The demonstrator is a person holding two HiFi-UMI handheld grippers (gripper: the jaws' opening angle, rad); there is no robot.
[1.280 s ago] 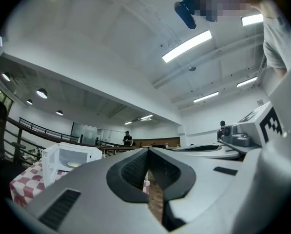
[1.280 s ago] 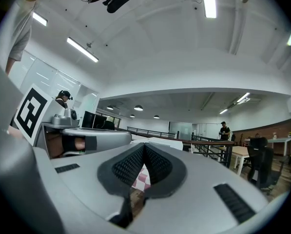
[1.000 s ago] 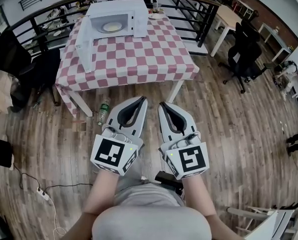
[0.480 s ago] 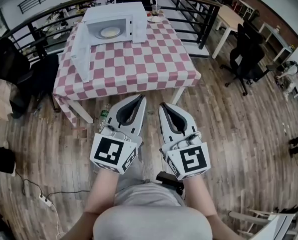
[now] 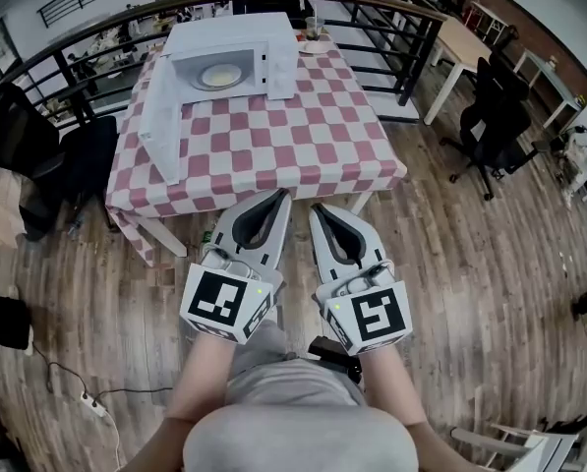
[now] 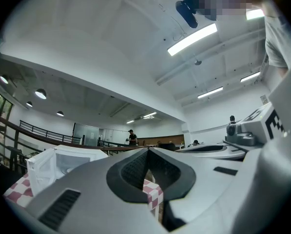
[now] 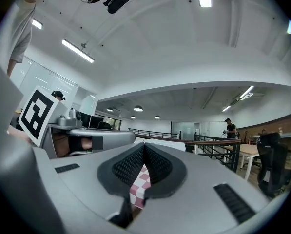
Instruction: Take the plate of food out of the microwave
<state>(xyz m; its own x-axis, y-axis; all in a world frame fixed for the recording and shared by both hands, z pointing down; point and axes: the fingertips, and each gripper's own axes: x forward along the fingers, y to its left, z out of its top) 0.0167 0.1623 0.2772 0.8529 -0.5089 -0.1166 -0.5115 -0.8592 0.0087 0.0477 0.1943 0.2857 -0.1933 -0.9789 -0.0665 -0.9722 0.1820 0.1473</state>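
Near: left gripper (image 5: 281, 197) and right gripper (image 5: 317, 207), jaws closed on nothing. Far, on checked table (image 5: 303, 146): microwave (image 5: 242, 39), door (image 5: 163, 116) swung left. Plate (image 5: 221, 75) inside, seen from head view only.

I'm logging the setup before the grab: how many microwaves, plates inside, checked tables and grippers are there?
Microwave: 1
Plate: 1
Table: 1
Grippers: 2, left gripper and right gripper
Total: 5

We count one microwave (image 5: 232, 33), one plate (image 5: 221, 75) inside it, one open door (image 5: 163, 116) at its left, one desk (image 5: 293, 146) beneath it.
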